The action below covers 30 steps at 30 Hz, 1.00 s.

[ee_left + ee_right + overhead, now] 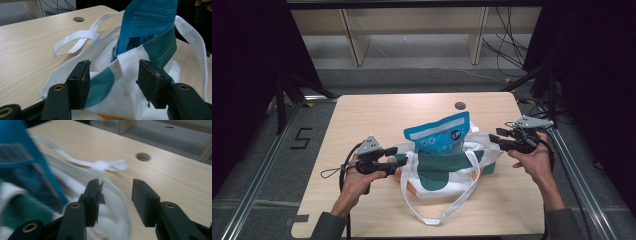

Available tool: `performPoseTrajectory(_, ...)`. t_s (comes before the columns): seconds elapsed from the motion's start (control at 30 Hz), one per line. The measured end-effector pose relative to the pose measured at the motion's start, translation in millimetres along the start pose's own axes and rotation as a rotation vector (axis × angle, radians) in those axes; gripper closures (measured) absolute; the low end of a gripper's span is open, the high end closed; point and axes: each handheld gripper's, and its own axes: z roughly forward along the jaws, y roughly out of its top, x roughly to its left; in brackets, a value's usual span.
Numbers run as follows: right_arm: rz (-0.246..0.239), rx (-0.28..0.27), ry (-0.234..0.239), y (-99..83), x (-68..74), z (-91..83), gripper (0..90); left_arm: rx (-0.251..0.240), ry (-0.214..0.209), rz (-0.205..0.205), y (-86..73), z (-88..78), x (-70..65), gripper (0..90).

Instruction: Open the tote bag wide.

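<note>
A white tote bag (442,172) with green patches lies on the wooden table (377,110), and a blue pouch (439,134) stands up out of its mouth. My left gripper (398,161) is at the bag's left edge. In the left gripper view its jaws (112,77) stand open, with the bag's rim (125,75) between them but untouched, and the pouch (150,17) behind. My right gripper (495,140) hovers open at the bag's right edge. In the right gripper view, the jaws (115,195) are apart over white fabric (110,220).
One white strap (447,210) loops toward the table's near edge. A round hole (460,105) sits near the far edge. Something orange (399,175) peeks out from under the bag's left side. Metal rails run along both sides of the table.
</note>
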Motion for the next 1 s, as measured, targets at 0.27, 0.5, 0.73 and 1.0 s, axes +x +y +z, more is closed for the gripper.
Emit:
performPoseTrajectory(0.27,-0.077,0.013,0.218,10.8,38.2,2.2,47.1,0.016,-0.069,0.027,5.2,16.8,-3.1,38.6)
performPoseTrajectory(0.5,-0.115,0.095,0.275,8.6,55.1,18.3,44.2,0.048,-0.057,0.084,0.6,24.3,-5.2,47.6)
performPoseTrajectory(0.73,-0.220,0.187,0.321,-2.5,61.9,24.4,73.7,0.113,-0.072,0.138,-14.0,25.2,-9.6,67.0)
performPoseTrajectory(1.0,-0.242,0.349,0.307,-36.3,72.6,47.2,79.2,0.233,-0.067,0.161,-39.3,36.8,-14.8,73.9)
